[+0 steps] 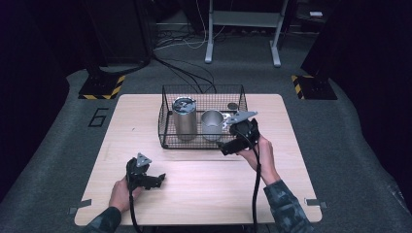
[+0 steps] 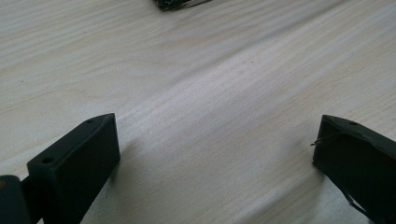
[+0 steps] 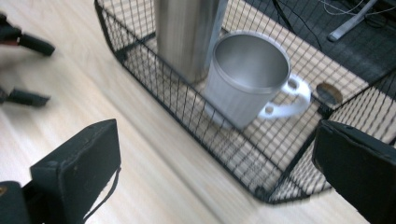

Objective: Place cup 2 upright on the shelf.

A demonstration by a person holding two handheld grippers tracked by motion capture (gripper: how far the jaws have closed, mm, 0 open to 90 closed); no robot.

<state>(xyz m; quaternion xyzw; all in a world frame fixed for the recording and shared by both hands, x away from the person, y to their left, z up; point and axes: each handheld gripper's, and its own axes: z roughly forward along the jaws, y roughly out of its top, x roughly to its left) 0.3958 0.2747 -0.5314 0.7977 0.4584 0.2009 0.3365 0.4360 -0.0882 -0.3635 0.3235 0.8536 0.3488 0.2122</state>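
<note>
— Inside the wire basket [image 1: 165, 127], what is listed?
— One steel cup [image 3: 247, 74] with a handle, upright, beside a tall steel canister [image 1: 184, 118].
— And the right gripper [image 1: 228, 141]?
— It hovers at the basket's near right corner, jaws wide apart, holding nothing.
— The left gripper [image 1: 158, 179]?
— Low over the bare tabletop [image 2: 210, 93], jaws likewise spread, nothing between them.
</note>
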